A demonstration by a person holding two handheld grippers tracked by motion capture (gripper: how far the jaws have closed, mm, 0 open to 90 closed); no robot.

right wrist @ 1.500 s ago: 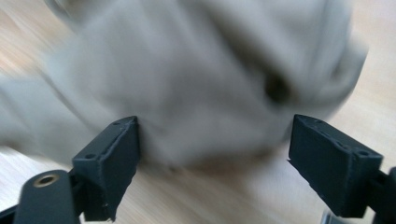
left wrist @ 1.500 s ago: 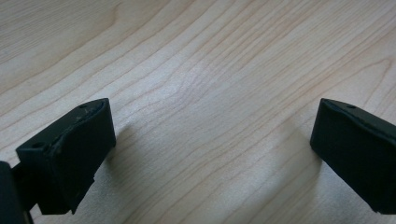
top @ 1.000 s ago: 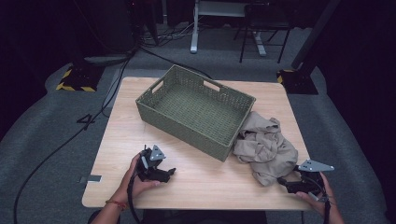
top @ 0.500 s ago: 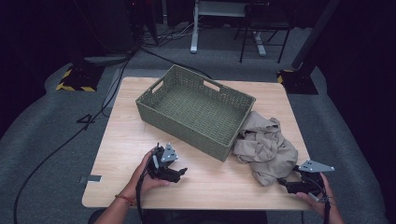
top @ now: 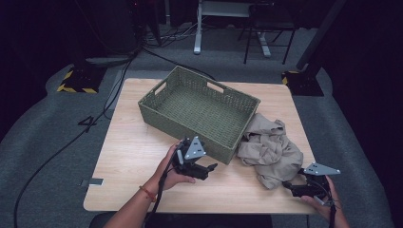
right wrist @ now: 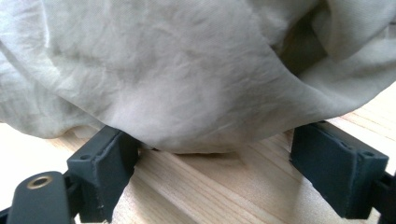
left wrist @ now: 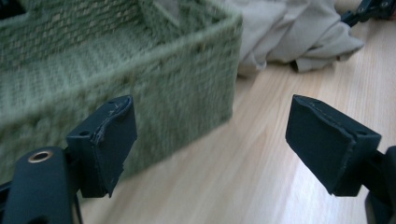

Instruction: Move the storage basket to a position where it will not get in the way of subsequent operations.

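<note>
Cloth (top: 270, 151), a crumpled beige heap, lies on the wooden table (top: 128, 156) at about 4 o'clock from the table's middle, touching the right near corner of the green woven basket (top: 199, 111), which stands at about 12 o'clock of centre. The right gripper (top: 287, 186) sits low on the table at 5 o'clock of the heap, where it was a second ago; in the right gripper view its jaws stand wide apart with the cloth's edge (right wrist: 187, 93) bulging between them, the left pad under the fold and touching it, the right pad clear of it, so nothing is clamped. The left gripper (top: 213, 167) has changed most: a second ago it was over the table's near left part, at about 7 o'clock of the basket, and it is now raised and close against the basket's near wall, at about 6 o'clock of it, jaws pointing toward 3 o'clock and the heap. In the left gripper view its jaws (left wrist: 210, 140) are spread wide with nothing between them, the basket wall (left wrist: 187, 93) just ahead at left and the cloth (left wrist: 289, 32) beyond.
</note>
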